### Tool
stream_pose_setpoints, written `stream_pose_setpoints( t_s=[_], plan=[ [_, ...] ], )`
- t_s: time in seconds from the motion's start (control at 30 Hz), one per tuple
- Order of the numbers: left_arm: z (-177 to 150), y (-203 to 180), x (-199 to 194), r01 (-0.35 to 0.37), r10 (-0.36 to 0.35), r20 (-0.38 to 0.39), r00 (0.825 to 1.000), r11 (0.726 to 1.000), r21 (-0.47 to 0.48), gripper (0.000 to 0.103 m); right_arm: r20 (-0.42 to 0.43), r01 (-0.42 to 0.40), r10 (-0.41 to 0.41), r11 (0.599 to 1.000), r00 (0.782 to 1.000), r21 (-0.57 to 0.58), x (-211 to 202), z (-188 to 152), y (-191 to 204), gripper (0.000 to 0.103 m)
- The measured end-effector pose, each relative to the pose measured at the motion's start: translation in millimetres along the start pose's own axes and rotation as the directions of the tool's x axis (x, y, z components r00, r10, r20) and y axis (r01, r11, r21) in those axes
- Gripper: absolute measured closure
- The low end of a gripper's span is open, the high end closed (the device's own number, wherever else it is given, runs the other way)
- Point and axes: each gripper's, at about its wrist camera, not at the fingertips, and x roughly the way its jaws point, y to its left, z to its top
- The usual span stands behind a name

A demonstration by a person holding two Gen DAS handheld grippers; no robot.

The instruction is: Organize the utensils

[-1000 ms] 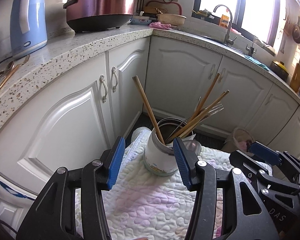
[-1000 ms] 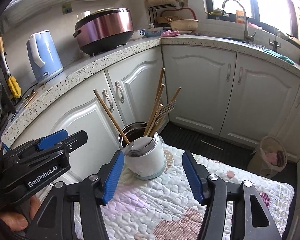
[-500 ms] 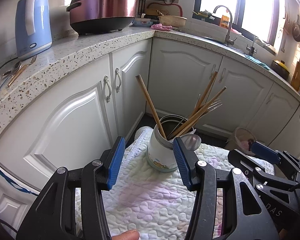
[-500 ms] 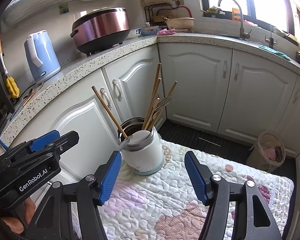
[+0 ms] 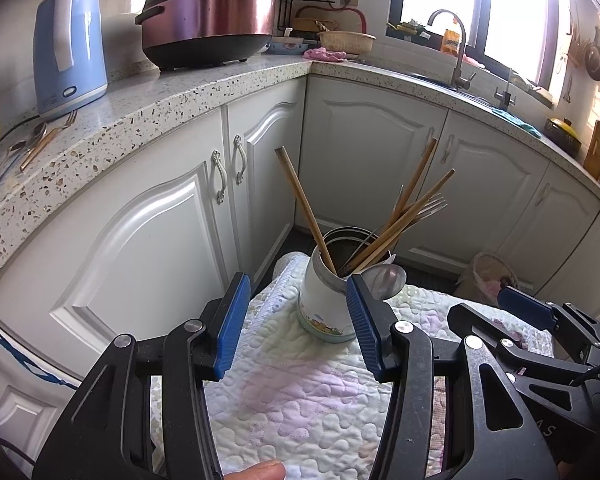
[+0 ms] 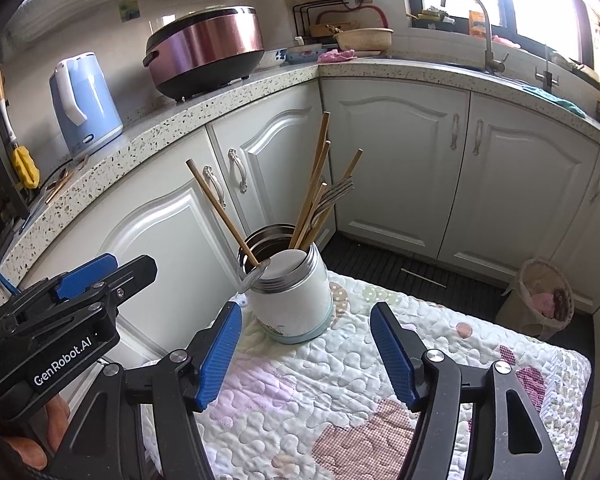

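On the quilt (image 6: 440,344) stands my white pot (image 6: 290,300), upright, close to the near left edge. Wooden chopsticks (image 6: 316,184) stick out of the pot and lean apart. One chopstick (image 5: 304,206) leans left, away from the rest. A fork (image 6: 334,196) pokes up among them, tines on top. A spoon (image 5: 384,280) hangs its bowl over the pot rim. I cannot see the low ends of any of these, since they are down inside the pot.

My left gripper (image 5: 294,324) is spread wide and holds nothing. In the left view its right finger covers part of the pot rim and the spoon. The pot sits past the tips, not between them. My right gripper (image 6: 306,350) is spread wide too, with nothing in it. The pot stands just past its tips, a bit left of the middle.

Each view shows the other gripper only in part, cut off at the edge. A fingertip shows at the bottom of the left view.

On the counter (image 5: 160,96) I see a blue kettle (image 5: 70,44) and a big cooker (image 5: 210,24). More cutlery (image 5: 40,140) lies beside the kettle, small and hard to tell apart. A basket (image 6: 546,300) sits on the floor by the cupboards.
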Motion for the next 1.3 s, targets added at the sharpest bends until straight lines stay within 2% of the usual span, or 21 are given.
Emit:
stream_pose_setpoints(
  t_s=[1.3],
  plan=[
    [-2.7,4.1,1.6,-0.011,0.011,-0.001,1.0,1.0,-0.007,0.053,-0.04,-0.015,0.014,0.999,0.999,-0.029,10.0,-2.7,16.2,0.037]
  ],
)
